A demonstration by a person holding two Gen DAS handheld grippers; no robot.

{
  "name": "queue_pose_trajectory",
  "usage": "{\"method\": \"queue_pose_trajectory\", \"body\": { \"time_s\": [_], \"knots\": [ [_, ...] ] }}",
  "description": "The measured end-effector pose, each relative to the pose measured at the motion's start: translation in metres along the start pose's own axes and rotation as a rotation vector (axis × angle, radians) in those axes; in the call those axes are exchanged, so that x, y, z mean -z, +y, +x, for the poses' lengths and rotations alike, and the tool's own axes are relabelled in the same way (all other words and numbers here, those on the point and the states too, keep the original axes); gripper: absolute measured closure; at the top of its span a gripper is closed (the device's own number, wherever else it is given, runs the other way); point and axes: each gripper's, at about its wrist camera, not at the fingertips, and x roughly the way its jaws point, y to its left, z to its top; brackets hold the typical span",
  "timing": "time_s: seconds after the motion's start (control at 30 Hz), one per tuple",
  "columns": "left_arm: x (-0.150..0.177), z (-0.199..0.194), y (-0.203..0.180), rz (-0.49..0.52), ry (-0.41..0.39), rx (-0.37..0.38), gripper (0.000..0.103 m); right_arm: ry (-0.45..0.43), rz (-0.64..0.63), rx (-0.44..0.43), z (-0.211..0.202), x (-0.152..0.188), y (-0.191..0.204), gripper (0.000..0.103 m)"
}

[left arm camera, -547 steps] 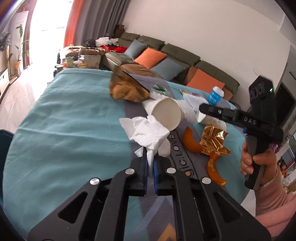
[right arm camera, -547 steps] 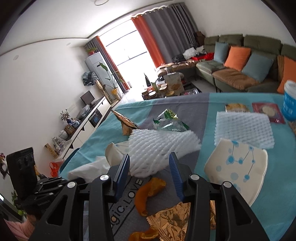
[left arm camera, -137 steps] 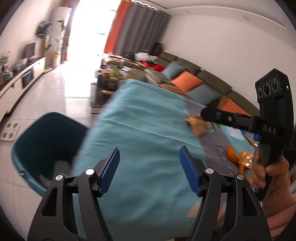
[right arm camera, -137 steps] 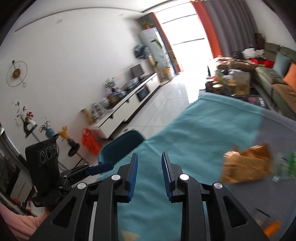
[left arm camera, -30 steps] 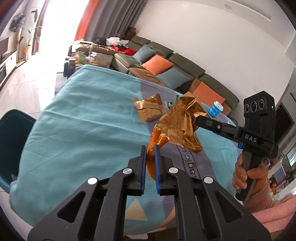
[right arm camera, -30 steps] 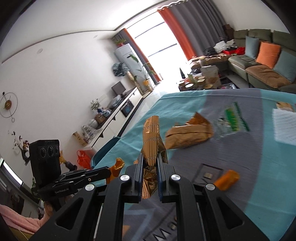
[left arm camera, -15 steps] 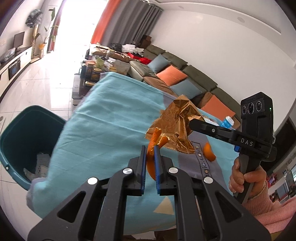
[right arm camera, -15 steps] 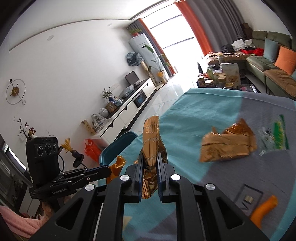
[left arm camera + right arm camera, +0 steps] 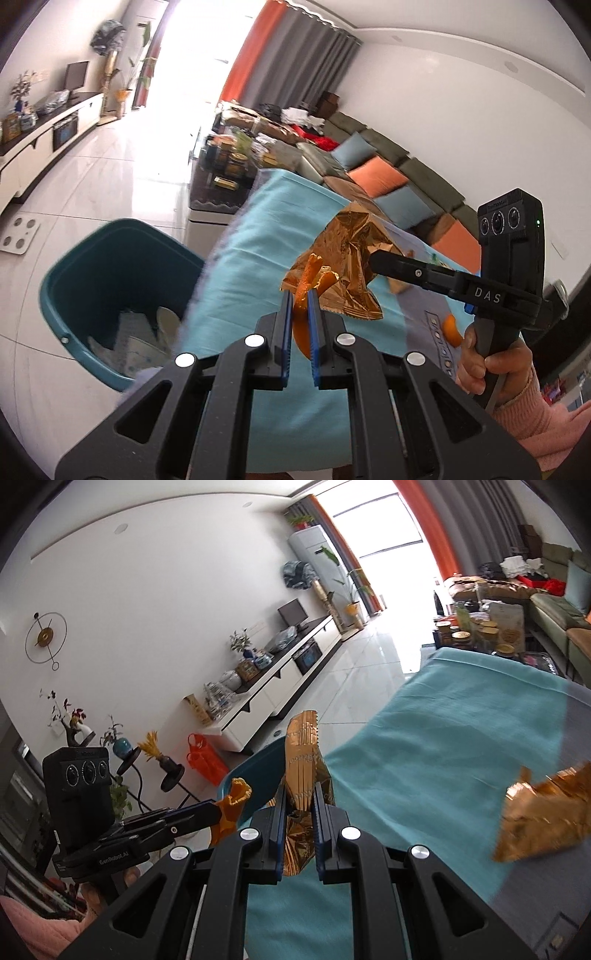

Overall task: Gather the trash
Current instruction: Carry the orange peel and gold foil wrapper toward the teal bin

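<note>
Clamping a limp peel (image 9: 302, 280), the left tongs (image 9: 300, 295) grip mid-strip, while the right tongs (image 9: 299, 801) pinch a light, crinkly foil wrapper (image 9: 303, 753) by its edge.

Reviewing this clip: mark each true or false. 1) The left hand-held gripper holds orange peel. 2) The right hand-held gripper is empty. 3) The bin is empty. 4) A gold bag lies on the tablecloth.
1) True: the left hand-held gripper is shut on the orange peel.
2) False: the right hand-held gripper is shut on a gold foil wrapper.
3) False: the teal bin already holds pale trash.
4) True: the gold bag lies on the teal tablecloth.
</note>
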Motion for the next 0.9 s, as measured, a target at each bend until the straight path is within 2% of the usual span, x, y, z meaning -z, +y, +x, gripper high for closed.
{"method": "queue_pose_trajectory", "body": {
  "time_s": [0.33,0.9],
  "knots": [
    [-0.013,-0.021,0.046,-0.061,-0.051,-0.115,0.095,0.062,-0.034,-0.041,0.053,-0.023,0.024,0.092],
    [-0.012,-0.007,0.104,-0.148,-0.031,-0.222,0.095,0.202,-0.094,-0.018,0.135,-0.028,0.050,0.092]
  ]
}}
